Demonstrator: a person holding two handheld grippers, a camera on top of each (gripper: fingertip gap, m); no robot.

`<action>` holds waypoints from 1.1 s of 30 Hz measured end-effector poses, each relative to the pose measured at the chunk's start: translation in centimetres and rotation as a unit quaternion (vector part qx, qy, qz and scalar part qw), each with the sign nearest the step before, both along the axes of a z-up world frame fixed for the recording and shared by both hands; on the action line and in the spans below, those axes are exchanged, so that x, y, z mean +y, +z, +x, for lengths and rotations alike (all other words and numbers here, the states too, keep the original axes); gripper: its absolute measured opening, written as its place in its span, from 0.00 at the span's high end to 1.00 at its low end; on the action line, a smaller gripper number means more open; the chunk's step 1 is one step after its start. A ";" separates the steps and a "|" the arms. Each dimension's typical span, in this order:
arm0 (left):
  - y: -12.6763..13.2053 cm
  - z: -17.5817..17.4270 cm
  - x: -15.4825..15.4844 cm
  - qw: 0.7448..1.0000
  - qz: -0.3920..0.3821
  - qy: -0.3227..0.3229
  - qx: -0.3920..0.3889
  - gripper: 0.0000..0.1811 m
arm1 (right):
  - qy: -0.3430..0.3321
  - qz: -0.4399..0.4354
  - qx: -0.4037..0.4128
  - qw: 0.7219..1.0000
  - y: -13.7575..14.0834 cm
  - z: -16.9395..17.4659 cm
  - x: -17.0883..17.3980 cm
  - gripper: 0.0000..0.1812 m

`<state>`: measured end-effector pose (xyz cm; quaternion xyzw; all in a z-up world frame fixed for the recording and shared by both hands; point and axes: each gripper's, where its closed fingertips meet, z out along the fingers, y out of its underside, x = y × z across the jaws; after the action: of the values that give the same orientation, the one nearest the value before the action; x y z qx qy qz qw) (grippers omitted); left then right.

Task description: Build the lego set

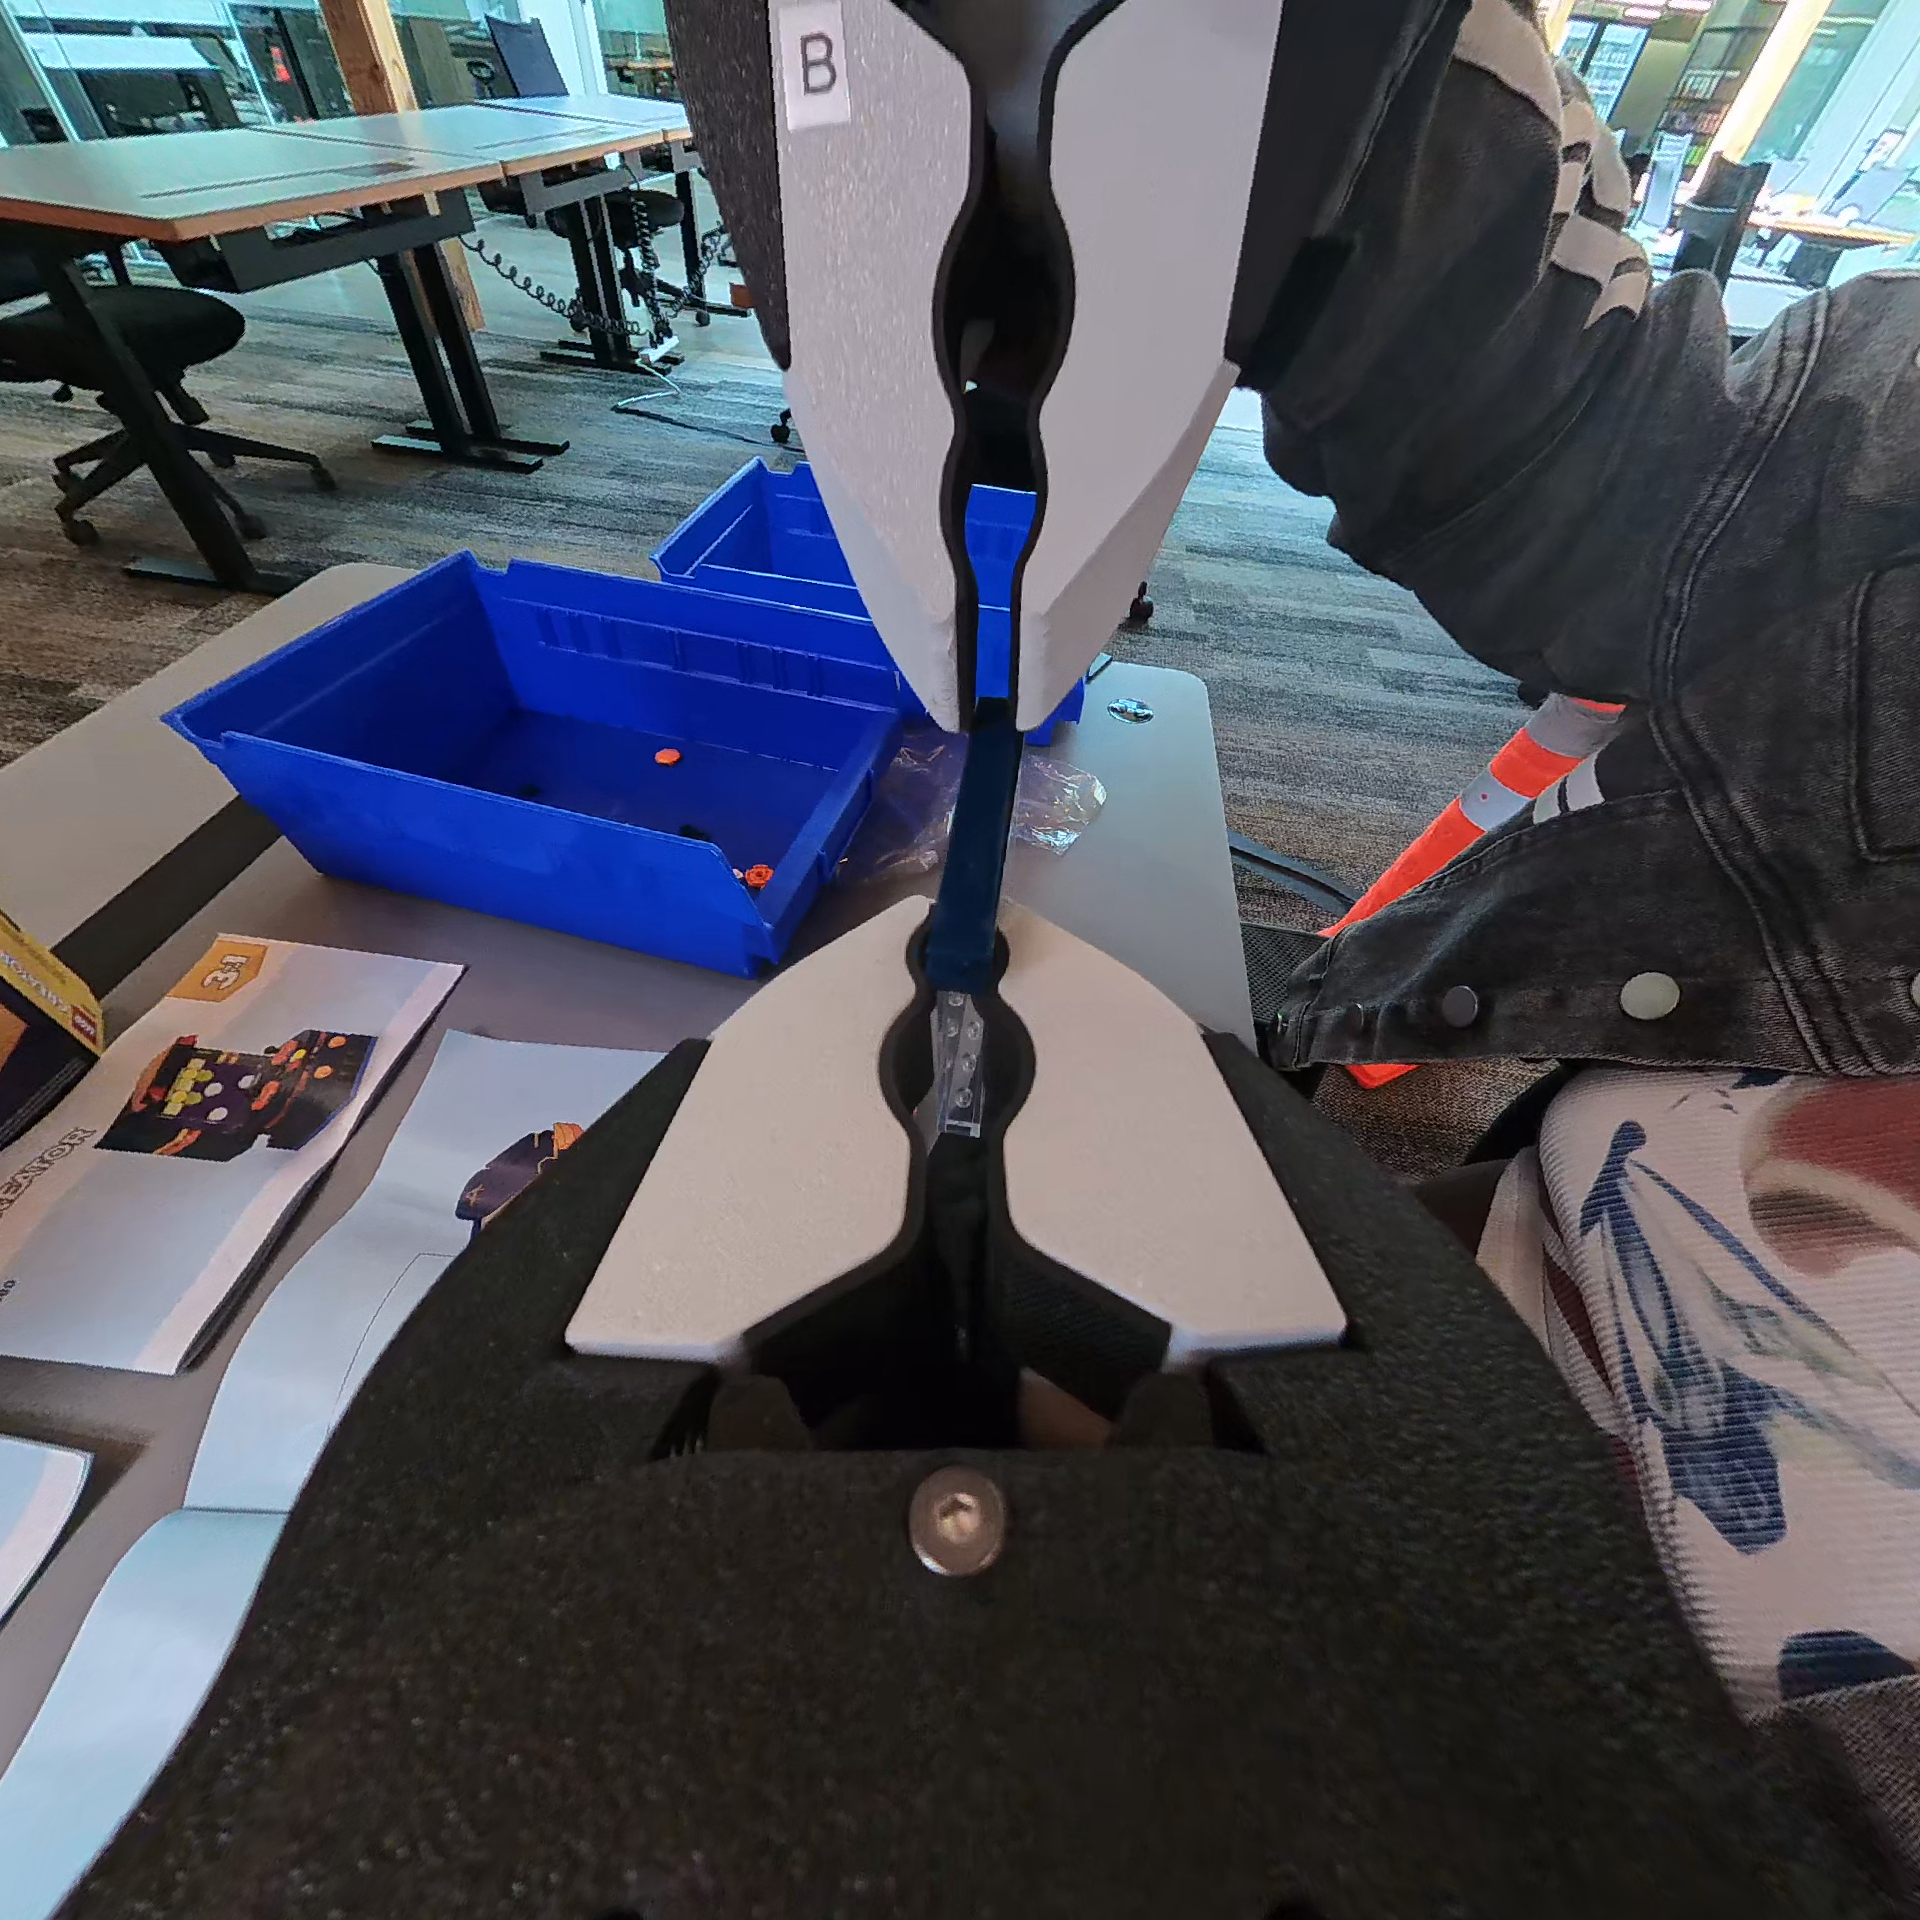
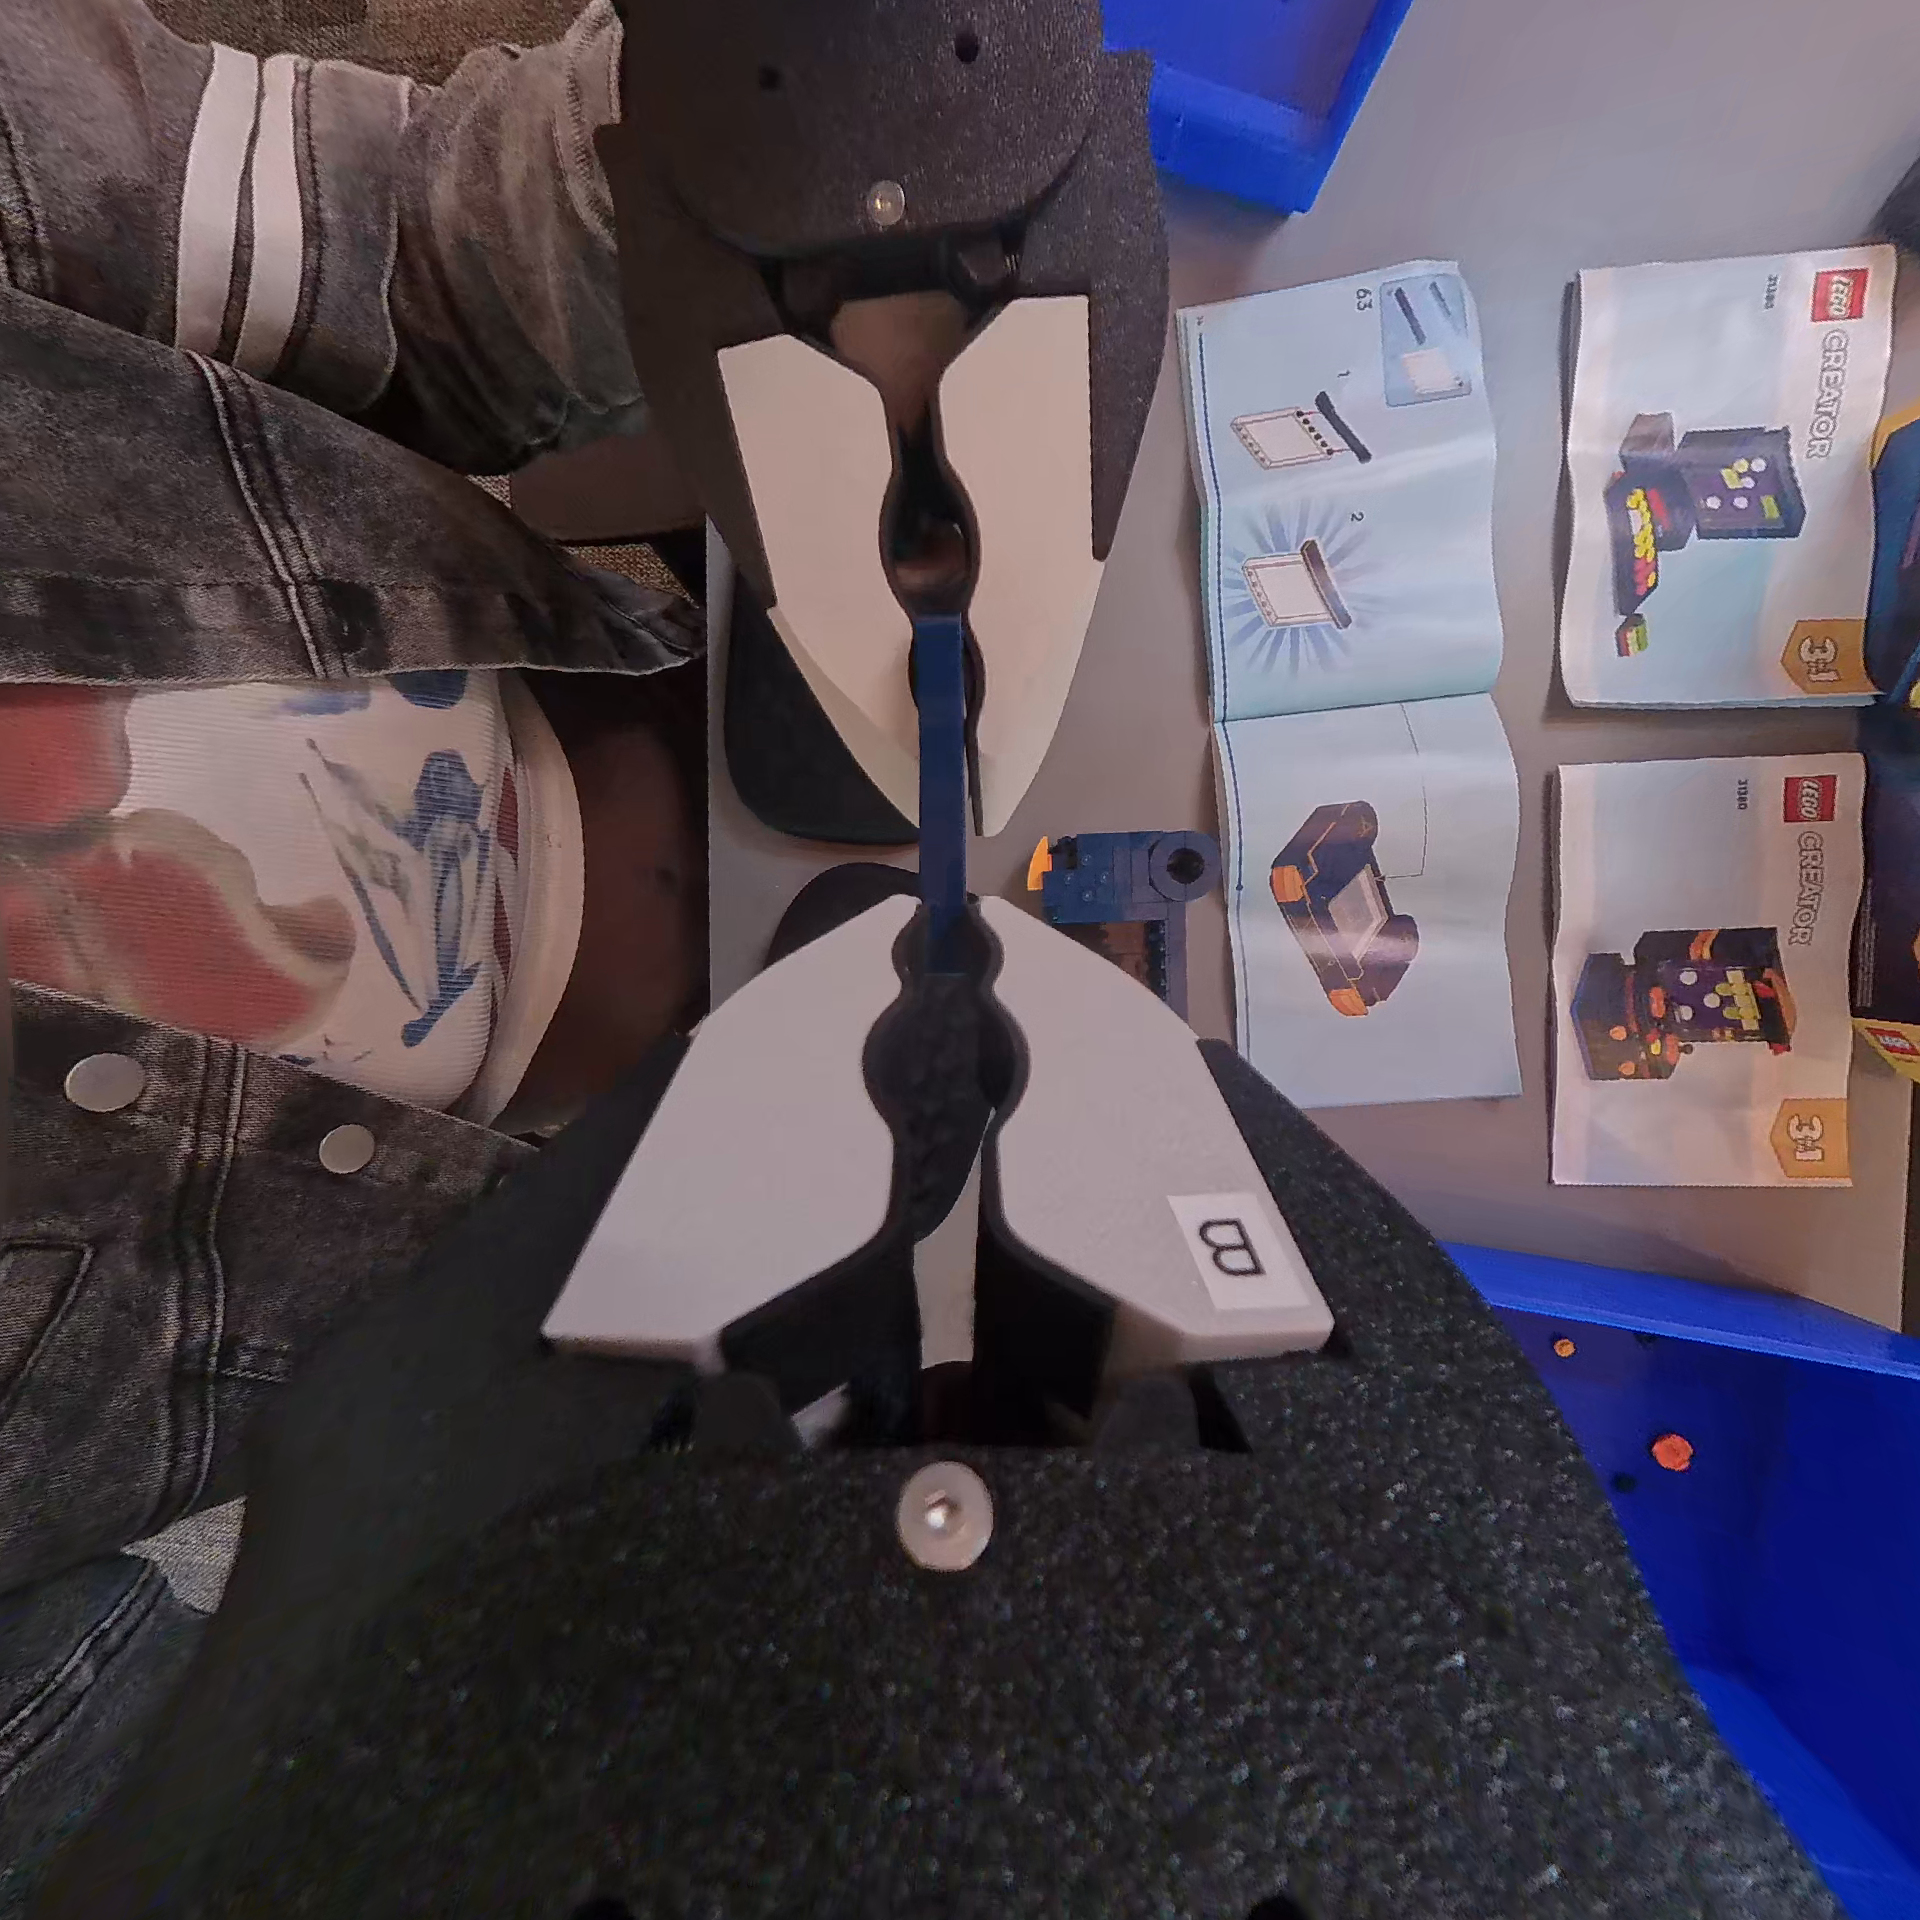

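A long dark blue Lego piece is held in the air between both grippers, one at each end. My left gripper is shut on its near end, where a clear studded plate sits between the fingers. My right gripper, the one with a labelled finger, comes in from above and is shut on the far end. In the right wrist view the right gripper and the left gripper meet tip to tip on the blue piece. A partly built dark blue and orange model lies on the grey table.
An open instruction booklet and two closed booklets lie right of the model. A blue bin holds small orange parts; a second bin stands behind it. A clear bag lies by them. The person's jacket is close. My left and right fingertips are right by each other.
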<state>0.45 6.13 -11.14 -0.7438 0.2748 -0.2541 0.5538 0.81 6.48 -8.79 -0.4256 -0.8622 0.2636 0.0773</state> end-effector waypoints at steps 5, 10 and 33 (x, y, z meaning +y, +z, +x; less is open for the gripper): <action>0.0 0.0 0.0 1.000 0.001 0.001 0.002 0.98 | 0.002 0.003 0.002 1.000 0.0 0.0 -0.1 0.96; 0.4 0.0 -0.1 1.000 0.006 -0.001 0.001 0.98 | 0.004 0.008 0.003 1.000 0.0 0.2 -0.2 0.96; 1.3 0.0 -0.4 1.000 0.003 -0.022 -0.011 0.98 | 0.161 0.268 0.391 0.866 1.3 -0.2 -0.5 0.38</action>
<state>0.45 5.75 -9.81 -0.7331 0.2852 -0.2737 0.5534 0.59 5.94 -7.52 -0.1062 -0.8553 0.1762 0.4756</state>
